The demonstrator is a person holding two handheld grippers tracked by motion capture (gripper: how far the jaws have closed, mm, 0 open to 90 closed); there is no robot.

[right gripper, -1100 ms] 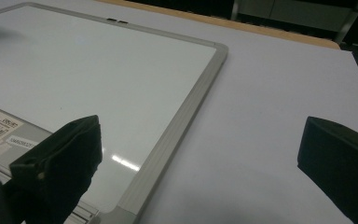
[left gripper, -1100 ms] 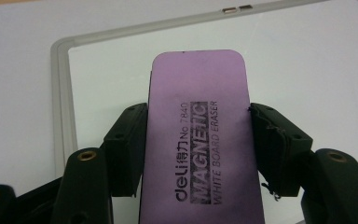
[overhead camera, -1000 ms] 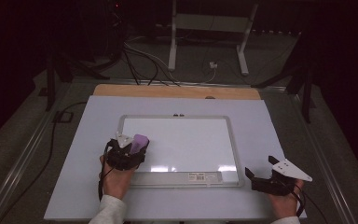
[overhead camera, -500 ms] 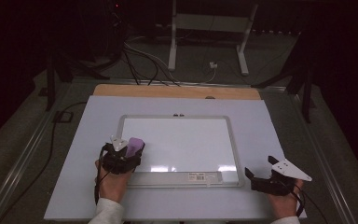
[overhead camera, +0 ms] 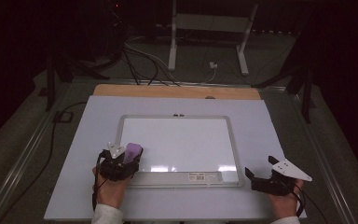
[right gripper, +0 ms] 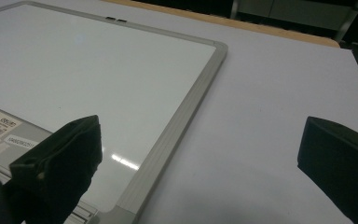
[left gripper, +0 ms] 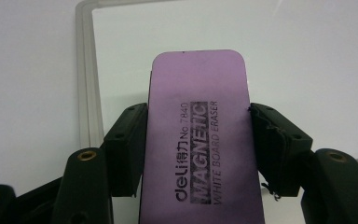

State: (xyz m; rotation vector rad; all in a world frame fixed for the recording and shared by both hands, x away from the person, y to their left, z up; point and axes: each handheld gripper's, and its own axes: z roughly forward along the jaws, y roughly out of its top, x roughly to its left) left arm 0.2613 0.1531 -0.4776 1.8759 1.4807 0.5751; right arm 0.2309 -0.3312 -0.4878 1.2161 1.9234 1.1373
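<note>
- Purple eraser (left gripper: 199,140) sits clamped between the two black jaws of the left gripper (overhead camera: 121,161), which press on its long sides in the left gripper view.
- Printed lettering on its purple face reads "deli", "No 7840", "MAGNETIC" and "WHITE BOARD ERASER", running along its length.
- Seen from the high view, the eraser (overhead camera: 132,152) is over the near left corner of the whiteboard (overhead camera: 182,142), just inside the frame's left edge.
- Whether its underside touches the board surface cannot be told from these views.
- From the left gripper view, the whiteboard's pale frame (left gripper: 85,74) runs up the picture to the left of the eraser, with the white writing surface behind and to the right of it.
- The whiteboard lies flat in the middle of a white tabletop (overhead camera: 74,140), its surface blank, with a barcode label (overhead camera: 204,176) on the near frame strip.
- The right gripper (overhead camera: 275,179) is held in the person's right hand at the near right of the table, just right of the board's near right corner.
- Its jaws stand wide apart with nothing between them; in the right gripper view they straddle the board's right frame edge (right gripper: 186,107) and bare tabletop.
- A wooden strip (overhead camera: 177,91) borders the table's far edge.
- Cables (overhead camera: 140,65) and a white stand's legs (overhead camera: 207,28) lie on the dark floor beyond the table.
</note>
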